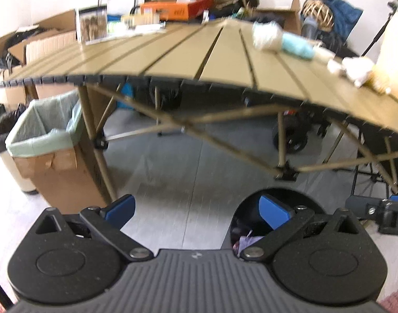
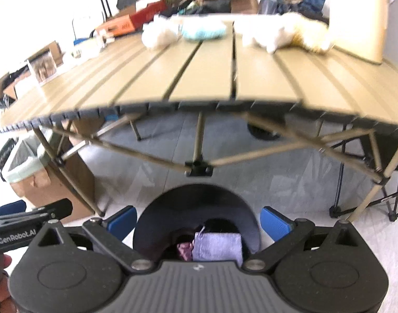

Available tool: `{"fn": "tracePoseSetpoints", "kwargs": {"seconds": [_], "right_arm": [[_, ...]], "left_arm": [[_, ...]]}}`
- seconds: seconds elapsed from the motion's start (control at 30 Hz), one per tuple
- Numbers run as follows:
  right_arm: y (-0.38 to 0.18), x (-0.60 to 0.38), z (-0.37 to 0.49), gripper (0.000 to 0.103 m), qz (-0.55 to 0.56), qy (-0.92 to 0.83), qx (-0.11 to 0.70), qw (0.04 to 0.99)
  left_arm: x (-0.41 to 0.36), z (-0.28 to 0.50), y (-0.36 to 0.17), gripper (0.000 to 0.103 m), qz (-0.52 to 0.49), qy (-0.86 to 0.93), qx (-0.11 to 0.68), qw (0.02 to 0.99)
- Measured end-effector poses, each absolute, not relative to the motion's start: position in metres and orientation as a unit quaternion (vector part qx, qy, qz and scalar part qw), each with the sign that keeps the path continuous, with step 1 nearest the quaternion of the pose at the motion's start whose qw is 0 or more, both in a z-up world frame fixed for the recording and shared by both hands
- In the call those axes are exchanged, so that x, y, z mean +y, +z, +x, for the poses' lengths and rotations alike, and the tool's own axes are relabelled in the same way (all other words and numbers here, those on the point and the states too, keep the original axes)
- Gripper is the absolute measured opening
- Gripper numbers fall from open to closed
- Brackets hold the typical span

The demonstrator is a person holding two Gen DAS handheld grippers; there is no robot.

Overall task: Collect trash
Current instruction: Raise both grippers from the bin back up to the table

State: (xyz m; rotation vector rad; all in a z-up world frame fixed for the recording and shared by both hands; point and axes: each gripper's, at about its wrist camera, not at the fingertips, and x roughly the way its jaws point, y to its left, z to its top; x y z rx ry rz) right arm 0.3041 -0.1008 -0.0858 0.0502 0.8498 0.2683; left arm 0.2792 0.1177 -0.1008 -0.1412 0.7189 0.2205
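Faintly, "GenRobot.AI" on left gripper (image 2: 29,216)

Bright, washed-out daylight; motion blur throughout, heavy fisheye bending at edges, dark corners.

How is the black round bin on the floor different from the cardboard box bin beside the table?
The black bin is round and dark, close below the open right claw; the cardboard box bin is square, brown and lined with a pale green bag, off at the table's left end. Purple and pink scraps show in the black bin; the box's contents are hidden. Both stand open-topped on the floor.
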Motion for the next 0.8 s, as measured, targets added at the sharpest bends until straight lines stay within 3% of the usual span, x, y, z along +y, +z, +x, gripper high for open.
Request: {"fn": "tracePoseSetpoints", "kwargs": {"seconds": [0.4, 0.8], "right_arm": [[-0.012, -0.147, 0.3, 0.103, 0.051, 0.113, 0.301, 0.945], [0.006, -0.189, 0.333, 0.103, 0.079, 0.075, 0.249, 0.962]], "left_arm": [[0.099, 0.279, -0.052, 0.103, -0.08, 0.089, 0.289, 0.95], [0.074, 0.317, -0.015, 0.103, -0.076, 0.077, 0.247, 0.963]]}}
